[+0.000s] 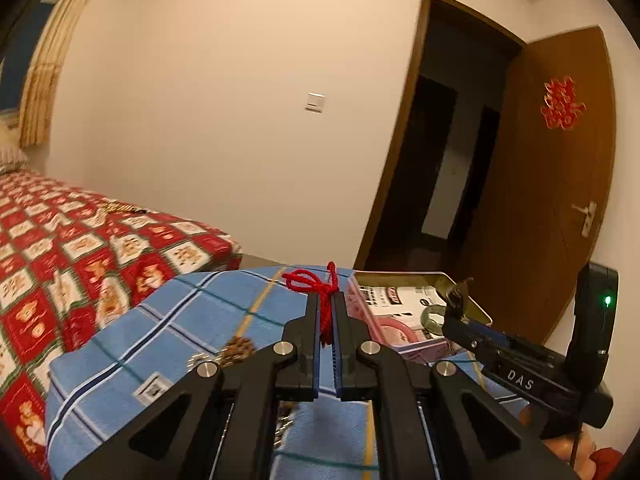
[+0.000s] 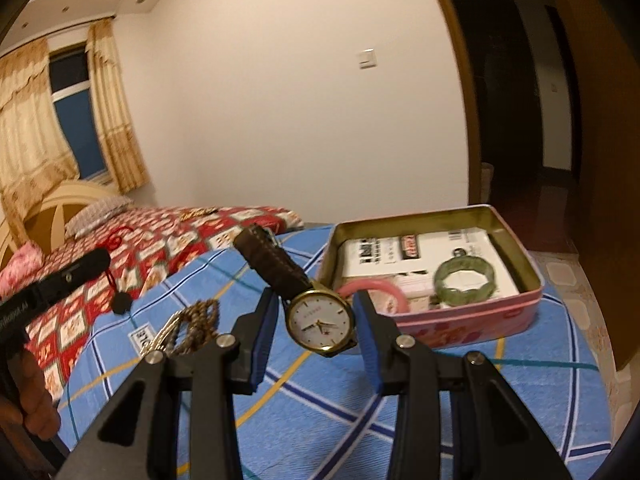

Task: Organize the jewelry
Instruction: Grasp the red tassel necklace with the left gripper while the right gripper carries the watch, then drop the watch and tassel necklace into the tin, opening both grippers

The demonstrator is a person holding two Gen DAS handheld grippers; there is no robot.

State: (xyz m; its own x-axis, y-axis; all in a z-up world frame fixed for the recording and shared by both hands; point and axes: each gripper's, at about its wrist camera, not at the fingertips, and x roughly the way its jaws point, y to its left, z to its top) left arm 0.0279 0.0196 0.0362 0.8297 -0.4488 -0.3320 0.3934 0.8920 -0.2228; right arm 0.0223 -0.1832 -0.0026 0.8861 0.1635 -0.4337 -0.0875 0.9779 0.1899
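Above the blue cloth (image 2: 340, 412), the right gripper (image 2: 316, 332) clamps the watch (image 2: 320, 322); the left gripper (image 1: 328, 320) pinches a red cord (image 1: 326, 304).

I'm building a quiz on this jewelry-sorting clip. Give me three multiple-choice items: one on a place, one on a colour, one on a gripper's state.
1. Where does the green jade bangle lie?
A. on the bed
B. in the pink metal tin
C. on the blue checked cloth

2. What colour is the cord in the left gripper?
A. red
B. yellow
C. white

3. What is the right gripper doing?
A. empty, open
B. gripping a ring
C. gripping the white-faced wristwatch

Key: B, the bangle sits inside the tin; A, the red cord is pinched between shut jaws; C, the watch hangs between the jaws.
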